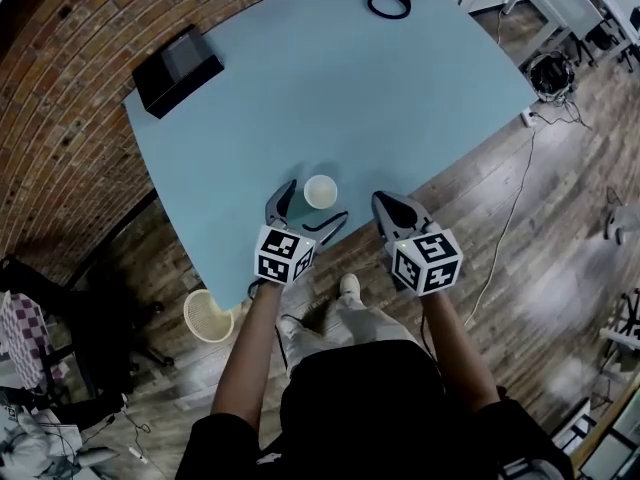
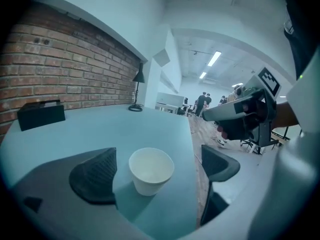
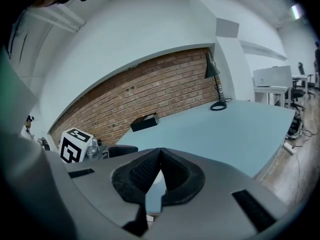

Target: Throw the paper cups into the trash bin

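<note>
Blue table (image 1: 400, 78), paper cup (image 1: 320, 191) inside spread left claw (image 1: 318, 202), sliver behind right claw (image 3: 160, 153)

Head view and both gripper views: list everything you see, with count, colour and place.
table: 1, light blue, centre
cup: 1, white, upright near the table's near edge
box: 1, black, table's far left corner
lamp: 1, black, table's far edge
bin: 1, pale, on the floor left of the person
floor: wood, around the table
wall: brick, left of the table
left gripper: open, cup between its jaws, not touched
right gripper: shut, empty, right of the cup
</note>
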A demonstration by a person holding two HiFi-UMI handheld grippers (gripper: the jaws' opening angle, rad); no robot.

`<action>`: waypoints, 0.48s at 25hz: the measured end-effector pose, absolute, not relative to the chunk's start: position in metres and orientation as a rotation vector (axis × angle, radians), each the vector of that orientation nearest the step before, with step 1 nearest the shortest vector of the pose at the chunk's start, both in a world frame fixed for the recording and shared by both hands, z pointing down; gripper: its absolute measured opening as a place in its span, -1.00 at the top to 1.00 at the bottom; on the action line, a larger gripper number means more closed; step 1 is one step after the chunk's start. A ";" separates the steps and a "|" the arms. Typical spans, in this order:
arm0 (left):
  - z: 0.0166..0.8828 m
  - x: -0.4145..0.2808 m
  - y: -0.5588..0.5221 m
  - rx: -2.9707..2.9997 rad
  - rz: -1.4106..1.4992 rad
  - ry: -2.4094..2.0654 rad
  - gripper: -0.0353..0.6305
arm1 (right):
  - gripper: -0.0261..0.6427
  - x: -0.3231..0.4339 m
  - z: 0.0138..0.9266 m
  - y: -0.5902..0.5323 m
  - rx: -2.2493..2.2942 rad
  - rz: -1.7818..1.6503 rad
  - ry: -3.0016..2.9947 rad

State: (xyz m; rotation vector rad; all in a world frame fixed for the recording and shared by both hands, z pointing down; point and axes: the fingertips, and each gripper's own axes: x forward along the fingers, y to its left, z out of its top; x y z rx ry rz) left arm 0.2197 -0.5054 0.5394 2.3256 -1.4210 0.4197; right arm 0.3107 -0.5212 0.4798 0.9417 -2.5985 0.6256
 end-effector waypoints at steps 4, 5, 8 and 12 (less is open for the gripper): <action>0.566 0.223 -0.516 2.318 0.561 -1.366 -0.77 | 0.91 0.306 0.490 -0.529 0.925 0.655 -2.585; 0.571 0.224 -0.518 2.320 0.582 -1.361 -0.78 | 0.91 0.305 0.491 -0.531 0.923 0.659 -2.580; 0.576 0.223 -0.526 2.331 0.583 -1.367 -0.78 | 0.91 0.304 0.494 -0.536 0.927 0.664 -2.573; 0.581 0.225 -0.530 2.340 0.601 -1.349 -0.77 | 0.91 0.305 0.499 -0.539 0.934 0.675 -2.562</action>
